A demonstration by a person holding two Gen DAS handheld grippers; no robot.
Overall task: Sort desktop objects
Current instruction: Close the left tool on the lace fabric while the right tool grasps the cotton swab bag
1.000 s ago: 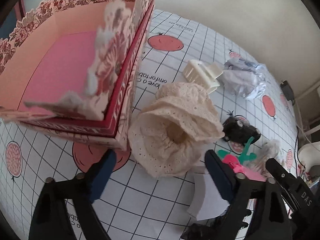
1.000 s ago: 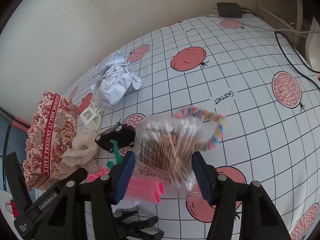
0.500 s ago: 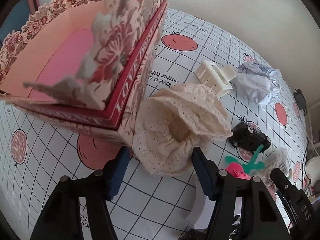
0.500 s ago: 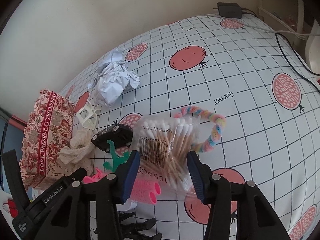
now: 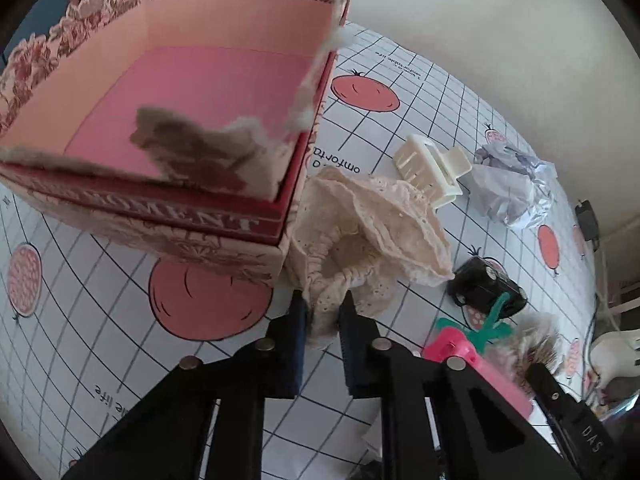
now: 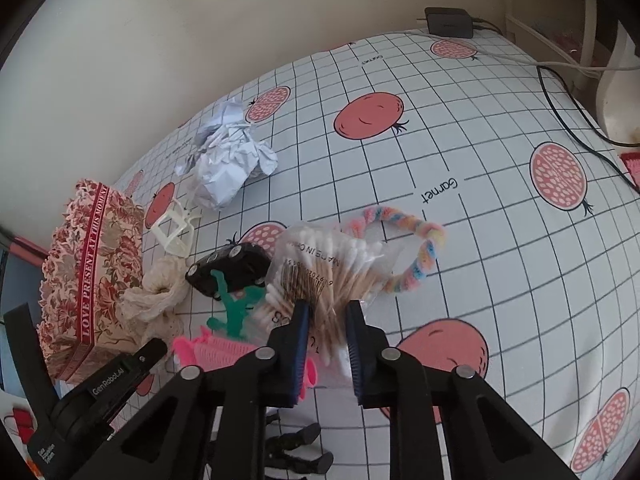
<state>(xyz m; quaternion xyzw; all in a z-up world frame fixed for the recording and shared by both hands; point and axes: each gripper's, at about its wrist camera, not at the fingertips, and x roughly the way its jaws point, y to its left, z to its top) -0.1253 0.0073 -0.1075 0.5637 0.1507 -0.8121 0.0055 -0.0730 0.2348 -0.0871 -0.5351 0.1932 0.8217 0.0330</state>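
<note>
My left gripper (image 5: 323, 312) is shut on the near edge of a cream lace scrunchie (image 5: 372, 232), which lies against the corner of an open floral gift box (image 5: 192, 216) with a pink inside. The scrunchie (image 6: 160, 296) and the box (image 6: 92, 264) also show in the right wrist view. My right gripper (image 6: 327, 316) is shut on a clear bag of cotton swabs (image 6: 320, 264) lying on the tablecloth.
A white hair claw (image 5: 432, 168), crumpled paper (image 5: 512, 188), a black toy car (image 5: 484, 284), a green plastic piece (image 6: 236, 304), a pink hair roller (image 6: 224, 352) and a pastel twisted ring (image 6: 416, 240) lie on the tablecloth. A charger (image 6: 448, 22) and cables (image 6: 568, 112) sit at the far right.
Both grippers moved forward and closed: the left on the scrunchie's edge, the right on the cotton swab bag. Both were open a second ago.
</note>
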